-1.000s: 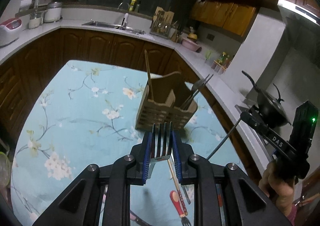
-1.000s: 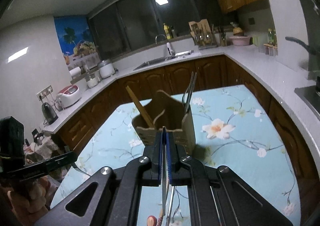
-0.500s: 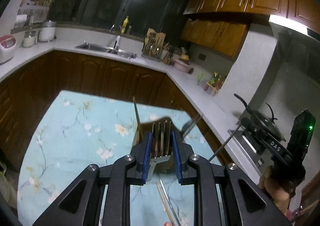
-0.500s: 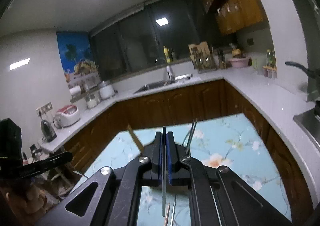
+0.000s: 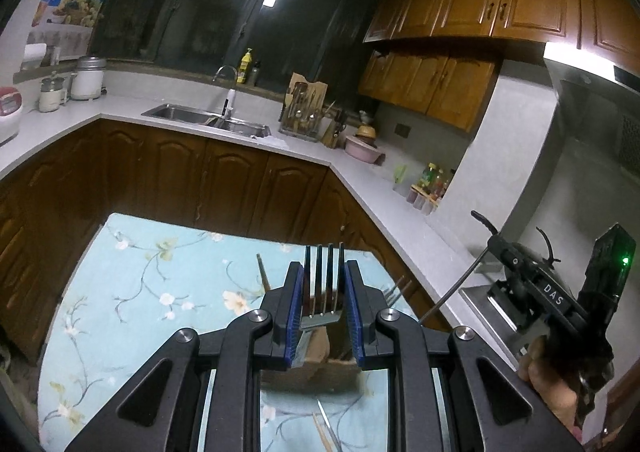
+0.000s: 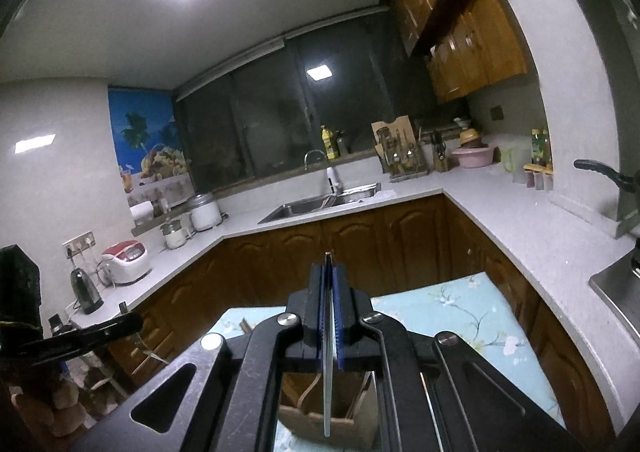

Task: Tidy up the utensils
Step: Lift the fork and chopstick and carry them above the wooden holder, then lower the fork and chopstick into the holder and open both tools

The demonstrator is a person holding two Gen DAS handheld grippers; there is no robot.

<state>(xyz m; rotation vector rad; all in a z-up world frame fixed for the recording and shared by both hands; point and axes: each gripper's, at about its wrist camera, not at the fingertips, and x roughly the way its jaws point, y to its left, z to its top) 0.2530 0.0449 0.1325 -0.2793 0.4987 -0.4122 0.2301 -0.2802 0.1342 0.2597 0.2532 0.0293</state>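
**Two utensils are being held up over the wooden caddy on the flowered table.**

On the left, a metal fork [image 5: 323, 284] is being gripped by the left gripper [image 5: 322, 306], its jaws only narrowly parted and the blue pads [image 5: 295, 312] pressed against the sides of the fork's head. Four bright tines are being pointed forward, away from the camera, along the line of the fingers, the handle running back beneath them. Below it the wooden caddy [image 5: 320, 366] is being largely hidden, near the far right corner of the floral tablecloth [image 5: 132, 292]. On the right, a thin flat metal utensil [image 6: 328, 356] is being pinched edge-on by the almost fully closed right gripper [image 6: 329, 306]; its long axis is running along the fingers, its near end hanging over the caddy's opening.
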